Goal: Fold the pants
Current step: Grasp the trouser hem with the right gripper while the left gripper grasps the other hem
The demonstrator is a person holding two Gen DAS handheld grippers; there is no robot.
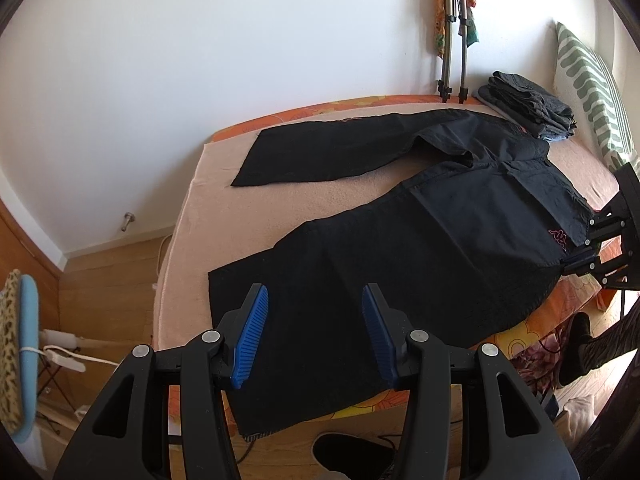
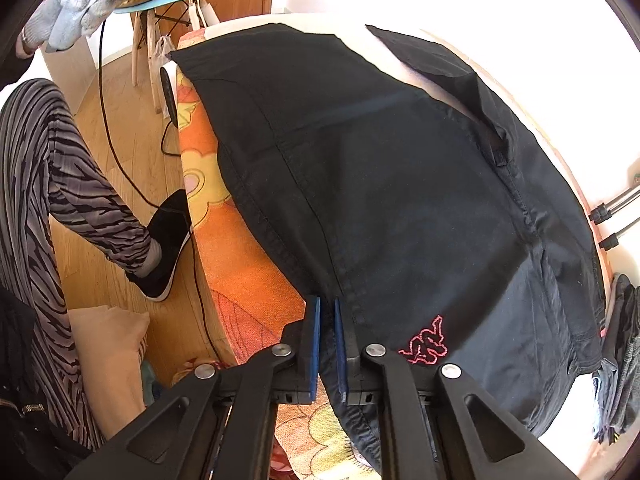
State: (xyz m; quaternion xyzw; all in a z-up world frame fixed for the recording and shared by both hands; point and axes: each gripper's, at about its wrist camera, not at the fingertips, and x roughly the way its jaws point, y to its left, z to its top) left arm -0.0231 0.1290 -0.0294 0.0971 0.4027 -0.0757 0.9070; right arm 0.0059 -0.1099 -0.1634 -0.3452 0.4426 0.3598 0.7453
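Note:
Black pants (image 1: 420,232) with a pink logo (image 1: 558,239) lie spread on the bed, legs apart, waist to the right. My left gripper (image 1: 316,316) is open and empty, hovering above the near leg's lower part. My right gripper (image 2: 327,320) is shut on the pants' waist edge (image 2: 332,344) at the bed's near side, beside the pink logo (image 2: 426,340). The right gripper also shows in the left wrist view (image 1: 588,256) at the waistband.
The bed (image 1: 280,196) has a beige cover over an orange flowered sheet (image 2: 248,264). A stack of folded dark clothes (image 1: 528,108) and a green striped pillow (image 1: 588,84) sit at the far right. A chair (image 1: 20,352) stands left. The person's leg and shoe (image 2: 160,248) stand beside the bed.

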